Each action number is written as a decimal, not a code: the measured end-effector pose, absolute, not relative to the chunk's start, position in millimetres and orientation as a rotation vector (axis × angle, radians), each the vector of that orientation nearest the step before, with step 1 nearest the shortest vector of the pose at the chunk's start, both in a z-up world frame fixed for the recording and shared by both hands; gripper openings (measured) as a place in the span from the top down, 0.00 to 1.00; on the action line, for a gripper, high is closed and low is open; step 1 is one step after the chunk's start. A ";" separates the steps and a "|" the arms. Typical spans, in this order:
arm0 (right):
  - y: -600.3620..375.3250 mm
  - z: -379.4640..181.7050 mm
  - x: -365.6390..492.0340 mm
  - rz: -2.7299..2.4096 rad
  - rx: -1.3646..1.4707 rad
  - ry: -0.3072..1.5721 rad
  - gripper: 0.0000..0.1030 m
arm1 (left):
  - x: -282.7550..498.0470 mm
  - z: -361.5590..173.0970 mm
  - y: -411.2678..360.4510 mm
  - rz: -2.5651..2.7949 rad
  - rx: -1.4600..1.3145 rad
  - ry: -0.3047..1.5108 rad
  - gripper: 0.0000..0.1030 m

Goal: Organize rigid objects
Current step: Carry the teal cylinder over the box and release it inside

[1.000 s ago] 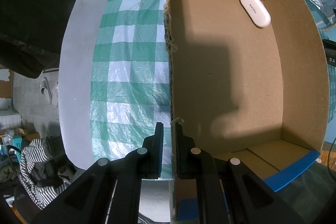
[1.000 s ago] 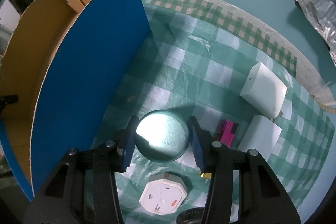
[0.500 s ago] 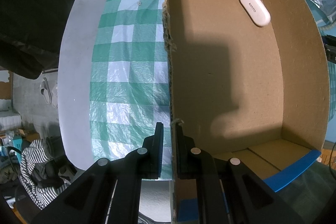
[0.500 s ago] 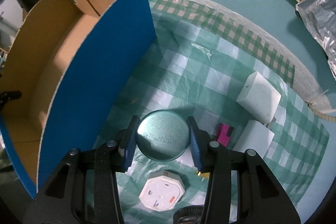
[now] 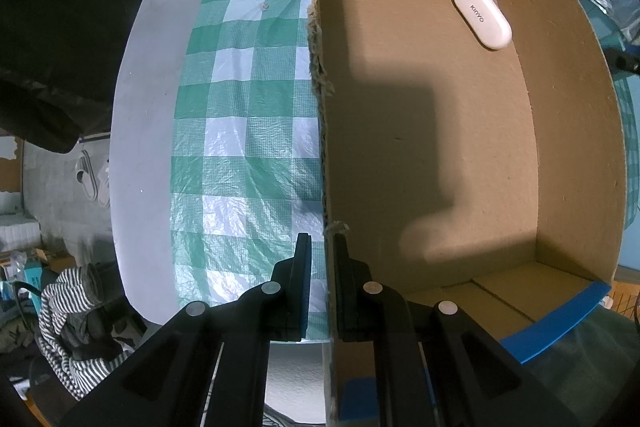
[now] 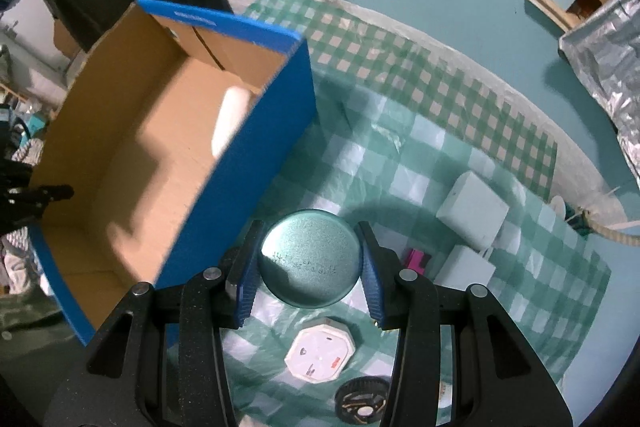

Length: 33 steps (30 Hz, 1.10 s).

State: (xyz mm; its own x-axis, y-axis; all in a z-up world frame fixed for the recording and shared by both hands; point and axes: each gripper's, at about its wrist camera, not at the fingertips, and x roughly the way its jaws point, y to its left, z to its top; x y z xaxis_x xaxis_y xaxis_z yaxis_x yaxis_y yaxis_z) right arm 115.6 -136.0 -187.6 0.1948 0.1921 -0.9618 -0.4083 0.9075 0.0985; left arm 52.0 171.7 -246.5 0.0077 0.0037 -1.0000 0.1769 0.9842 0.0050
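Note:
My right gripper is shut on a round teal tin and holds it above the green checked cloth, just right of the blue outer wall of the cardboard box. My left gripper points straight down, shut on the torn left wall of that cardboard box. Inside the box a white oval case lies near the far right corner; the white oval case shows blurred in the right wrist view.
On the cloth under the tin lie a white octagonal device, a black toothed ring, a pink item and two white blocks. Silver foil lies at the far right. Striped clothing sits below the table edge.
My right gripper has closed on the teal tin and risen with it, so more of the box's inside shows. The left gripper and the box wall have stayed still.

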 end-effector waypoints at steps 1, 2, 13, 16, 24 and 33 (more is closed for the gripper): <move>-134.1 -182.3 117.3 0.428 -0.194 1.306 0.57 | 52.1 -246.4 171.8 -0.136 0.143 1.559 0.90; -132.2 -176.9 119.0 0.432 -0.192 1.301 0.57 | 51.6 -246.3 171.3 -0.136 0.144 1.558 0.90; -101.9 -129.5 134.2 0.511 -0.215 1.225 0.57 | 53.6 -246.9 172.2 -0.140 0.147 1.556 0.90; -89.2 -122.9 138.7 0.535 -0.237 1.206 0.57 | 53.3 -247.0 172.2 -0.139 0.145 1.556 0.90; -60.3 -130.1 155.1 0.572 -0.274 1.204 0.57 | 52.5 -246.7 173.3 -0.139 0.141 1.558 0.90; -45.9 -158.8 168.6 0.580 -0.306 1.252 0.57 | 51.9 -246.9 174.1 -0.139 0.135 1.562 0.90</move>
State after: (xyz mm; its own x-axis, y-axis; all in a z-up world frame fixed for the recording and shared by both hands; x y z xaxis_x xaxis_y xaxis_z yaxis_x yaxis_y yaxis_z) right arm 168.6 -45.9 -158.8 0.1967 0.2438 -0.9497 -0.5669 0.8186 0.0927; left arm 51.9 174.1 -246.9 0.0042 -0.0027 -1.0000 0.1737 0.9848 -0.0020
